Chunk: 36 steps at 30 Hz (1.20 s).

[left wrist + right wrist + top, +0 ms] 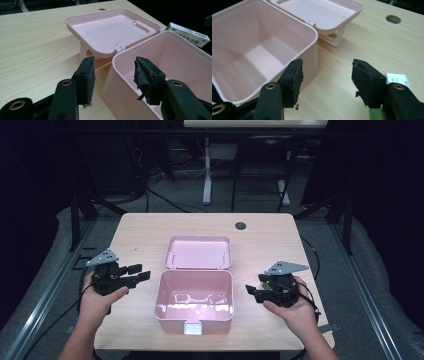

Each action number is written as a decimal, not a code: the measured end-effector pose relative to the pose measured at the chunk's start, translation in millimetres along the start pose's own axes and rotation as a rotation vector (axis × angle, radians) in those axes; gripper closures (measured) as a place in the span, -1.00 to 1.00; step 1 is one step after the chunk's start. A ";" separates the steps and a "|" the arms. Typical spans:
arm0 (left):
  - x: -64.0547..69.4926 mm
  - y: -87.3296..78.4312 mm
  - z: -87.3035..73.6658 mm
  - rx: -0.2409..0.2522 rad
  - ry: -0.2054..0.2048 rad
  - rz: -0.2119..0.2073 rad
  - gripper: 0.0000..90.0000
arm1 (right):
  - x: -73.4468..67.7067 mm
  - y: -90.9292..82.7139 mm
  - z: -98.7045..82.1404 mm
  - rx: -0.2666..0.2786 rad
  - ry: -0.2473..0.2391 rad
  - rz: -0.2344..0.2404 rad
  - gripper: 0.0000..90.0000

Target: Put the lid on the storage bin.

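Now we hover both tools beside the pink box (pixel 194 301), which sits at centre frame, its lid (pixel 198 252) flung back above it. Both the left gripper (pixel 141 272) and the right gripper (pixel 249 291) gape wide, holding nothing. Glossy rounded plastic, hollow inside. A carton (pixel 188 35) lies upper right in the left gripper view; we judge fetching it comes next.

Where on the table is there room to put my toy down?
The light wooden table is bare behind the open pink plastic box's lid, up to the round cable hole, and along its far left. It is crowded beside the box, where the left tongs and right tongs hover.
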<state>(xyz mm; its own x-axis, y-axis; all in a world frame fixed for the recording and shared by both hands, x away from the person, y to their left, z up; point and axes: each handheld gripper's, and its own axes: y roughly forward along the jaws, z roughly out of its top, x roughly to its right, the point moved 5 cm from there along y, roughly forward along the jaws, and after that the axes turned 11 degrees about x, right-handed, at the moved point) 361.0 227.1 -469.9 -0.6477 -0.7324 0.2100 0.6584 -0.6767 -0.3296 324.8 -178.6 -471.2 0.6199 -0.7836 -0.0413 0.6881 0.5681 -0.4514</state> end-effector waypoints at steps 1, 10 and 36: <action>-1.5 -1.8 0.3 0.001 -0.001 0.000 0.13 | 4.2 -1.8 2.1 -0.018 -0.009 -0.016 -0.08; -6.4 -8.8 5.1 0.025 -0.012 0.005 0.12 | 21.4 -7.1 11.7 -0.069 0.034 -0.044 -0.08; -11.2 -9.4 1.9 0.000 -0.028 0.007 0.07 | 67.2 8.7 20.0 -0.450 -0.011 -0.078 -0.13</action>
<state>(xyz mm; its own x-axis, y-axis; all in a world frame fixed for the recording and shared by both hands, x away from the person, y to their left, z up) 362.8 241.5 -467.5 -0.6320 -0.7389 0.2336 0.6629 -0.6716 -0.3309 380.1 -221.3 -460.1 0.5787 -0.8154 0.0165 0.5019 0.3401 -0.7952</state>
